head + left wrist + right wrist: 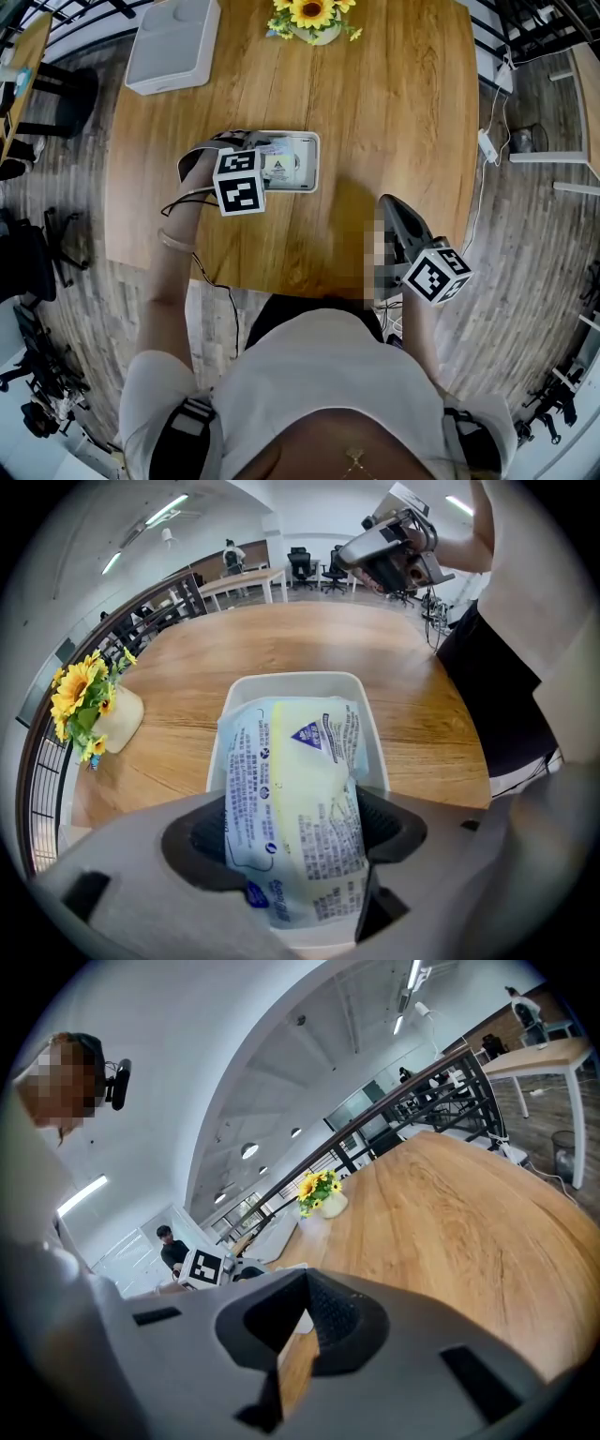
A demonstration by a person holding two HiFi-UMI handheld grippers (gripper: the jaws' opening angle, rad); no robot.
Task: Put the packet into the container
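Observation:
A pale yellow and white printed packet [300,799] sits between the jaws of my left gripper [292,832], both pads touching its sides. Its far end reaches down into the white rectangular container [291,679] on the wooden table. From the head view the left gripper [265,159] is over the container [312,141], with the packet [281,165] partly showing inside. My right gripper [392,204] hovers near the table's front edge, apart from the container, jaws together with only a thin slit and nothing held [298,1340].
A white vase of sunflowers [314,19] stands at the table's far edge, and a white lidded box [173,42] at the far left corner. A power strip and cables [489,145] lie on the floor to the right. Bare wood [394,112] lies right of the container.

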